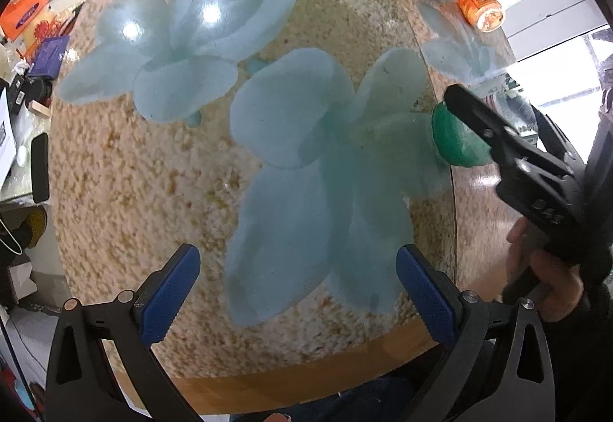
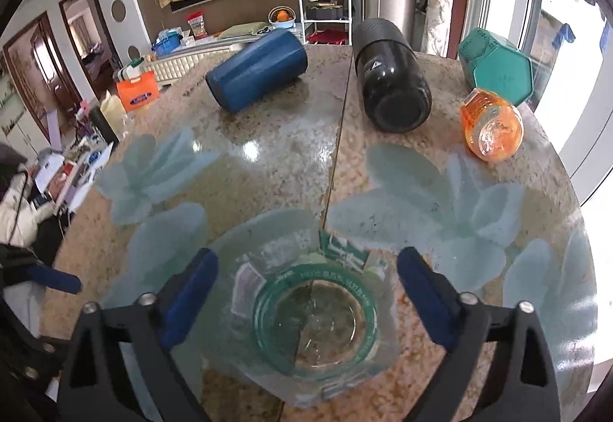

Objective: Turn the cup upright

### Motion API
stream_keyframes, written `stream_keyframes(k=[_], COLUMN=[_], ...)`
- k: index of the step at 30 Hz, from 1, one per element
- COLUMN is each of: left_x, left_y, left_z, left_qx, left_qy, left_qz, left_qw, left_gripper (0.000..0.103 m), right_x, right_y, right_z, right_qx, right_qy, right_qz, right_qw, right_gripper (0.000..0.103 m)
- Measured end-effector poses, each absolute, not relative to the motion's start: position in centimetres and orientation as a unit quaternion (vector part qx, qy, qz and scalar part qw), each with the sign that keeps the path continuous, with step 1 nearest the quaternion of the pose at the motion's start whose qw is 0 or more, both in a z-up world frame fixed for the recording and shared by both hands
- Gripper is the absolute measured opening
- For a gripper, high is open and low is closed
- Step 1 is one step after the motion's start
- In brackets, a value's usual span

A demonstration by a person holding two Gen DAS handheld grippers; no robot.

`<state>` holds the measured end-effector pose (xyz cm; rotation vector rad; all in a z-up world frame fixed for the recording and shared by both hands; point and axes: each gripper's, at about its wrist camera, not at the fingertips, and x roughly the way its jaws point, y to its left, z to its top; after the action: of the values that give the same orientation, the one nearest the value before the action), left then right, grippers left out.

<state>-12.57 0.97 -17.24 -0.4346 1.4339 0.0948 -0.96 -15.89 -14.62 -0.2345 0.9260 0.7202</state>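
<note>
A clear glass cup (image 2: 306,322) with a green band and label stands between the blue pads of my right gripper (image 2: 306,288). I look down into its open mouth. The jaws are spread wide on either side of it and the pads stand apart from the glass. In the left wrist view the cup (image 1: 463,138) shows at the right with a green end, behind the right gripper's black finger (image 1: 479,115). My left gripper (image 1: 299,291) is open and empty above the flowered table top (image 1: 153,192).
At the table's far side lie a blue tumbler (image 2: 256,71), a black bottle (image 2: 390,77), a teal hexagonal container (image 2: 498,66) and an orange jar (image 2: 492,123), all on their sides. The table's front edge (image 1: 291,387) is near the left gripper. A seated person (image 2: 23,192) is at the left.
</note>
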Motion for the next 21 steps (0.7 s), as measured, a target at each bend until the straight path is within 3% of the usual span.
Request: stream_keyframes(k=[8,21], left_x=[-11.0,-6.1], left_y=[2.1,2.4], left_z=[-14.6,-5.9], left_qx=[-0.191,-0.123], left_qy=[0.62,0.531], left_qz=[0.055,0.059], left_qw=[0.759,0.836], left_gripper=[0.103,0.103], right_x=[-0.3,1.5], right_y=[-15.9,-18.1], right_z=[-10.3,-2.3], right_qx=[-0.103,-0.052], right_qy=[0.444,0.478], right_qz=[0.329,0.259], right_qw=[0.827,0.838], right_gripper=[0.103,0.103])
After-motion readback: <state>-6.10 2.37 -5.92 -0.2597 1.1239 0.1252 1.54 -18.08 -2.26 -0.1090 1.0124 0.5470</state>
